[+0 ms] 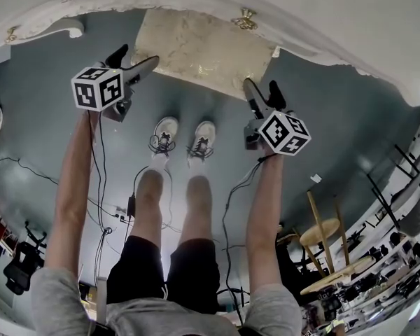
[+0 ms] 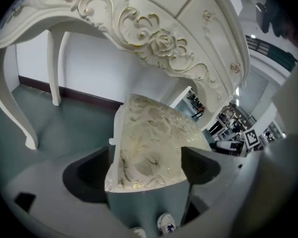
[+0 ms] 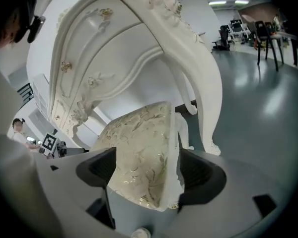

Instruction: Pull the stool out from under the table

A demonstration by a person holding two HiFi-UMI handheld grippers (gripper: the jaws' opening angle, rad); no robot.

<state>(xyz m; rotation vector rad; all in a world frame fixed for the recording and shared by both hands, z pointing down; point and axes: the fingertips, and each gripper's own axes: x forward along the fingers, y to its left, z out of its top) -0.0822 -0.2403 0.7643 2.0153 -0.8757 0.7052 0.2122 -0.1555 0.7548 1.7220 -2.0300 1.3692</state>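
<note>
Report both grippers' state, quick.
Left gripper: open, a corner of the stool seen between its jaws.
Right gripper: open, the stool's other corner likewise.

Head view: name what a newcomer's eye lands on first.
The cream, gold-patterned stool juts from under the ornate white table at top centre. The left gripper and right gripper, jaws open, flank its near corners, with the person's sneakers just below them in the picture.
</note>
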